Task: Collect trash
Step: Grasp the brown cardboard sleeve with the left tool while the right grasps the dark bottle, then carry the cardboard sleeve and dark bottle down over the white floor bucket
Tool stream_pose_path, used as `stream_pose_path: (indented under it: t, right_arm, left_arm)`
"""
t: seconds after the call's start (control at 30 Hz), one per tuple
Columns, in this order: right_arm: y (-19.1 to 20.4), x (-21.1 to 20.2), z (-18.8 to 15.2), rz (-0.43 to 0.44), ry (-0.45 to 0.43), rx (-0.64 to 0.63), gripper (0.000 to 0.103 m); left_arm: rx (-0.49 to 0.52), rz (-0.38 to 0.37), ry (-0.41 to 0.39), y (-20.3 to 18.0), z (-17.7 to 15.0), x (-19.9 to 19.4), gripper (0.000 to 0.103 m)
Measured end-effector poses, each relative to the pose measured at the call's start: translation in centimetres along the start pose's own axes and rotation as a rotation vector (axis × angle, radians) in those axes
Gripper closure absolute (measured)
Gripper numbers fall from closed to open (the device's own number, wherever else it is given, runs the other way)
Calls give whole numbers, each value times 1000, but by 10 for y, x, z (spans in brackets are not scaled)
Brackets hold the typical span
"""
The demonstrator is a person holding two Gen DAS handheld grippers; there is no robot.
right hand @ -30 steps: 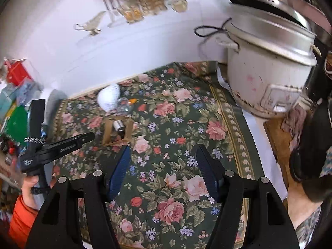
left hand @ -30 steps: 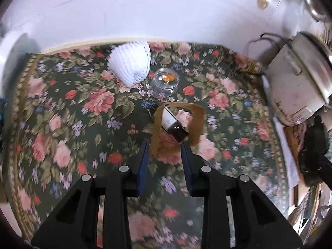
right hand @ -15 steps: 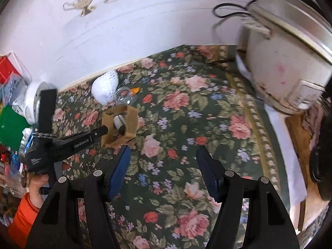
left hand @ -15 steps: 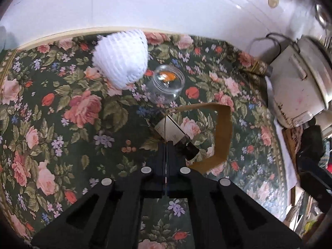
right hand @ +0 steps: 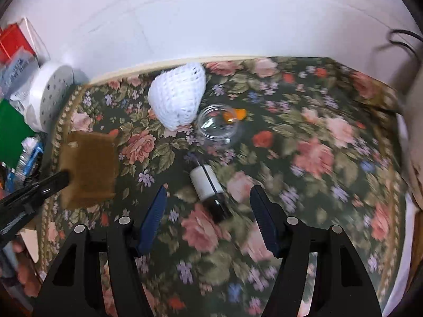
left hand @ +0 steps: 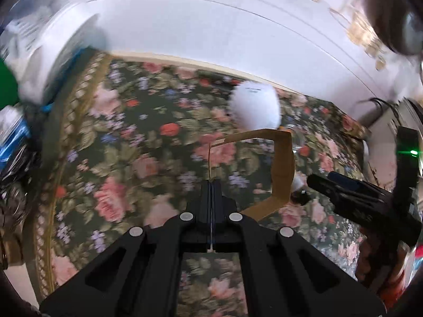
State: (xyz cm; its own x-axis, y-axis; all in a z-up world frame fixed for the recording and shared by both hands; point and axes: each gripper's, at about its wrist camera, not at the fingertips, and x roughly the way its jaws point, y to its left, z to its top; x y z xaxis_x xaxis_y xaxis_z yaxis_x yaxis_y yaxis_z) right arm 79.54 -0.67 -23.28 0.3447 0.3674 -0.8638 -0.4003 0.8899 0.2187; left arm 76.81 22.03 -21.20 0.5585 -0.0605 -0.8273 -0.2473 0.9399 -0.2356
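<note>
My left gripper (left hand: 211,185) is shut on the wall of a brown cardboard sleeve (left hand: 283,169) and holds it above the floral cloth; the sleeve also shows in the right wrist view (right hand: 88,166). My right gripper (right hand: 207,200) is open, its fingers on either side of a small white and black bottle (right hand: 208,187) lying on the cloth. A white foam fruit net (right hand: 178,99) and a clear plastic cup (right hand: 218,125) with an orange scrap lie behind the bottle. The net (left hand: 255,108) shows in the left view too.
A floral tablecloth (right hand: 317,158) covers the table up to a white wall. A white perforated container (right hand: 50,92), a green item and packets crowd the left edge. A white rice cooker (right hand: 416,142) stands at the right edge.
My left gripper closed on the cardboard sleeve, lifted it off the bottle and carried it left. My right gripper moved forward and down over the bottle.
</note>
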Motion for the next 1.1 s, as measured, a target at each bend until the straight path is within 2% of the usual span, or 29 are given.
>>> stream_pose_path:
  t: [0.17, 0.23, 0.4, 0.47, 0.53, 0.73, 0.9, 1.1]
  right_arm:
    - [5, 34, 3, -18, 54, -26, 43]
    - [4, 42, 2, -24, 68, -28, 48]
    - [3, 56, -1, -35, 110, -37, 72]
    - [4, 55, -2, -37, 103, -47, 77]
    - [5, 52, -5, -32, 94, -51, 77]
    - [-2, 18, -18, -14, 45, -31, 77]
    - [-13, -38, -30, 13, -43, -6, 77]
    - [-23, -115, -57, 36, -163, -43, 77]
  left_arm:
    - [-29, 15, 6, 15, -4, 0, 103]
    - [-29, 15, 7, 18, -6, -1, 103]
    - [-12, 4, 1, 12, -8, -5, 103]
    - [3, 1, -1, 6, -7, -7, 103]
    - [14, -4, -3, 0, -7, -8, 103]
    - [40, -17, -27, -26, -13, -25, 103]
    - [54, -9, -81, -52, -28, -53, 103]
    - [34, 8, -146, -83, -61, -93, 103]
